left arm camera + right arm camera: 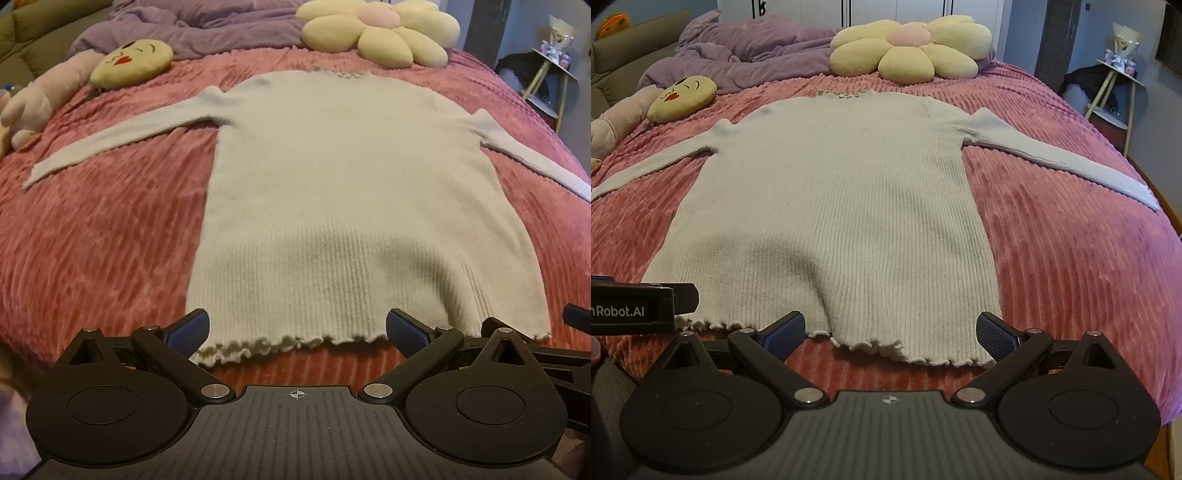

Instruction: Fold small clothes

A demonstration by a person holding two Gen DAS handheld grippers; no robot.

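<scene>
Cream sweater spread flat on the bed, both my tools at its near hem.

Ribbed sweater (332,192) lies face-flat on the pink bedspread (96,236), sleeves out left and right, collar at the far end. My left tool (297,330) sits at the ruffled hem's left part, fingers wide apart, gripping nothing. My right tool (890,332) sits at the hem's right part, likewise spread and empty. Flower cushion (908,48) and emoji pillow (681,98) lie far beyond the collar.
</scene>
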